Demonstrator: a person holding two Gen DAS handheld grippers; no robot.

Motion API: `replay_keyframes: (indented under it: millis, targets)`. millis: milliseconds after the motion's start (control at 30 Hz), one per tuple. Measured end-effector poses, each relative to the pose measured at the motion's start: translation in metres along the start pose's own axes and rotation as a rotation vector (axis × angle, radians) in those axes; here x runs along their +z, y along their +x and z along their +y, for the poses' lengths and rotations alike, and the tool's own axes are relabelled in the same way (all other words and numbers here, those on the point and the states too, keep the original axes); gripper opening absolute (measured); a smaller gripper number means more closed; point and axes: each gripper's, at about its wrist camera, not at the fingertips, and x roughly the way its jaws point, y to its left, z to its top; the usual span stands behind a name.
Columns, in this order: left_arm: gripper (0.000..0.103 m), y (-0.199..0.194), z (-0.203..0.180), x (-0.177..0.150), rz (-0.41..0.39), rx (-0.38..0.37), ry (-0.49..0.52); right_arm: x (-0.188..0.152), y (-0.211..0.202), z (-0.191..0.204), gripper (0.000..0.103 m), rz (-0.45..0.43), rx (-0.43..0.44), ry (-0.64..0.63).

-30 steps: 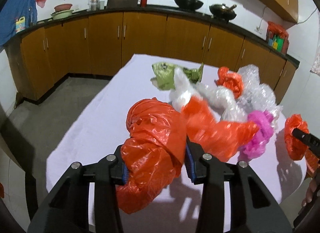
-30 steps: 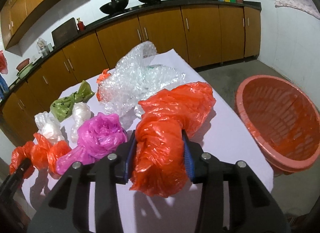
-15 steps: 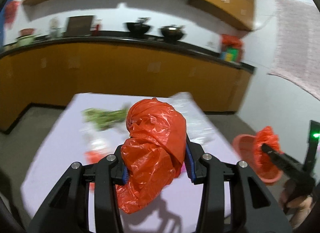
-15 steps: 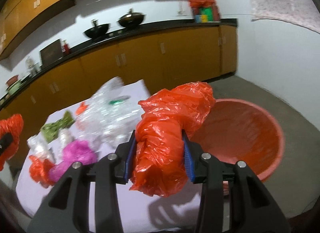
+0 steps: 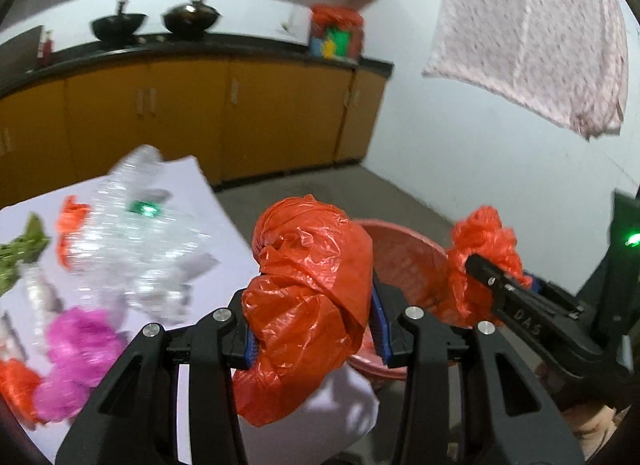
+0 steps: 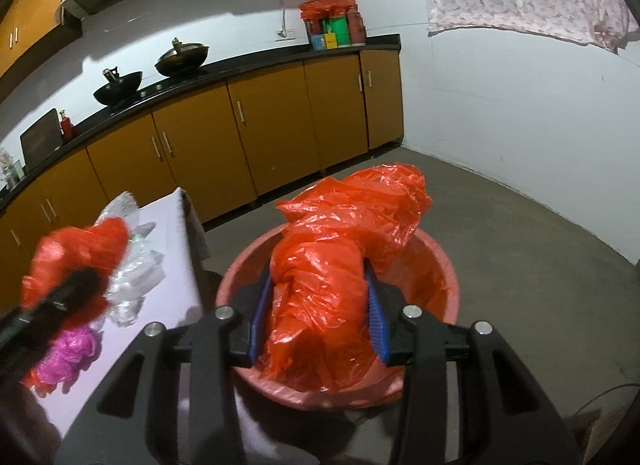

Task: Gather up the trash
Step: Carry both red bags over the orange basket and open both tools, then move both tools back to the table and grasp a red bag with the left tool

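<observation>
Left gripper (image 5: 312, 329) clamped on a crumpled orange bag (image 5: 308, 305), blue fingers (image 5: 379, 325) pressing both flanks. Bag's long axis roughly upright between the fingers: knotted bulge above, loose tail hanging below, over the near corner of the white-covered bench (image 5: 216, 201). Right gripper (image 6: 318, 319) likewise closed on a second orange bag (image 6: 340, 257), fingers (image 6: 376, 315) squeezing its middle. Long axis here tilted, top end leaning up and away to the right, lower end drooping toward the camera, all held above the mouth of the red basket (image 6: 444, 265) on the floor. Left on the bench: clear bubble wrap (image 5: 136, 241), a pink bag (image 5: 76, 349), a green bag (image 5: 20, 253), further orange scraps (image 5: 70, 217), all blurred.
</observation>
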Motion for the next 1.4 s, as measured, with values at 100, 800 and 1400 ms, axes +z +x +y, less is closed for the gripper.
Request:
replay_keyframes:
  millis: [100,800,1400]
  targets:
    - [0.043,0.023,-0.014,0.002,0.036,-0.018,0.037,0.003,0.010,-0.007,0.041,0.001,0.000,0.000]
    - [0.062,0.083,-0.014,-0.002,0.150,-0.058,0.062,0.018,0.043,-0.056,0.065,-0.032,0.006,0.112]
    - [0.084,-0.055,0.062,-0.047,0.024,0.259,-0.031,-0.026,0.018,0.001,0.076,0.032,0.076,0.049]
